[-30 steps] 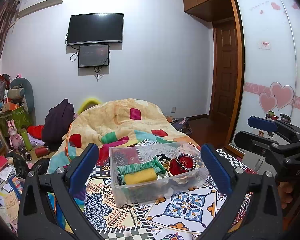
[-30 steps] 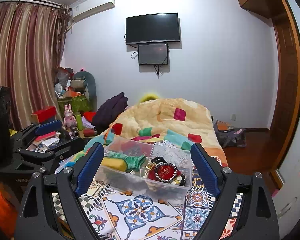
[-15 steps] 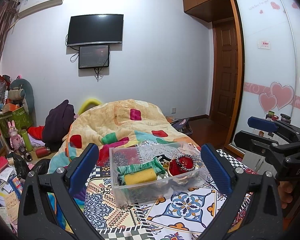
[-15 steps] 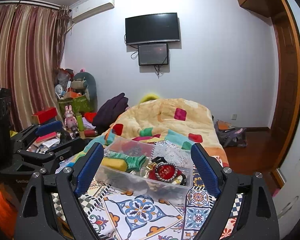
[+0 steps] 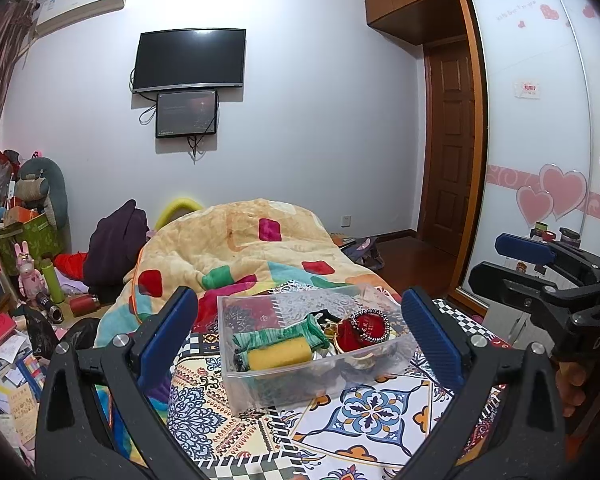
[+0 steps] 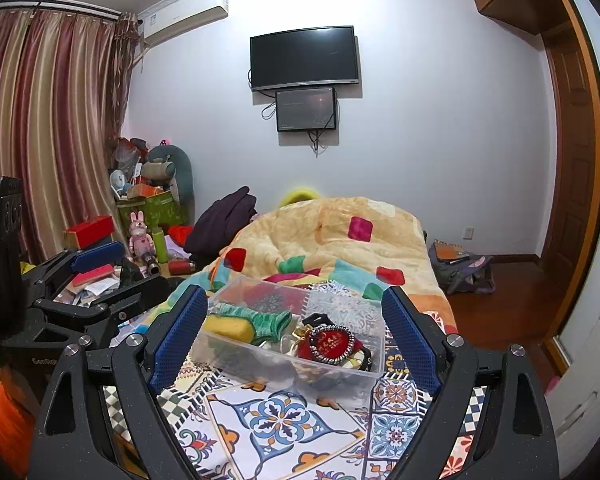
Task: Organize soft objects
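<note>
Quilt (image 5: 256, 248) heaps behind the clear bin (image 5: 300, 376); left gripper (image 5: 300, 340) and right gripper (image 6: 292, 340) gape wide, empty.

Evenly lit, sharp views; fisheye bending, dark corners

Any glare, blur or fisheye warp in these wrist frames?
Left wrist: sharp, wardrobe door bows strongly, black vignette corners. Right wrist: ceiling light glare on the TV, curtains curve; clear bin stays in focus.

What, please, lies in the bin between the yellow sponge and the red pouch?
A green striped sock lies between the sponge and pouch, seen in both views.
</note>
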A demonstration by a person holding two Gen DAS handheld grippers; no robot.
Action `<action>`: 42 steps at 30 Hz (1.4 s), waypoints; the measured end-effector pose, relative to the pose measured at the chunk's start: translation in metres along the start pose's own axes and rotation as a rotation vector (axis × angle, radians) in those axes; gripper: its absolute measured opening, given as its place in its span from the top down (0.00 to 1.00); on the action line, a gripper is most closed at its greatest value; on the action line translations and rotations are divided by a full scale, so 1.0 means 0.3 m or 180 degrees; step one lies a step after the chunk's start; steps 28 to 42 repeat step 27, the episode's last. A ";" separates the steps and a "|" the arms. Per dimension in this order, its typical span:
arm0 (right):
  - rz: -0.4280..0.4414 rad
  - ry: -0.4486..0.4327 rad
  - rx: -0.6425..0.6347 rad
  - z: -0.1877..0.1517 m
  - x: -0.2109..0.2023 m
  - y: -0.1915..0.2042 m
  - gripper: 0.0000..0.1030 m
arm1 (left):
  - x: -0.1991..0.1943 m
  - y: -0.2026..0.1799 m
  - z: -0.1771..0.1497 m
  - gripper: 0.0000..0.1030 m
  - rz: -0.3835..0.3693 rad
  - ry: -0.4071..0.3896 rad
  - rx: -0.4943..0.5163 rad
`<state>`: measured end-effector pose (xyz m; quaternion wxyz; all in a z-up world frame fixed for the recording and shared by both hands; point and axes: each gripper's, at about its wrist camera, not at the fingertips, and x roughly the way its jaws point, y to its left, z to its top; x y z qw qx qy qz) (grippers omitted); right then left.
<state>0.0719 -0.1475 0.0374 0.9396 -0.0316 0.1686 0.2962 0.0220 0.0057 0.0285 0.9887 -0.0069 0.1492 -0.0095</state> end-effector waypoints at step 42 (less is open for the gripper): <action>-0.0053 -0.0021 0.0047 -0.012 0.003 -0.005 0.01 | 0.004 -0.004 0.000 0.00 -0.0062 0.0049 -0.0042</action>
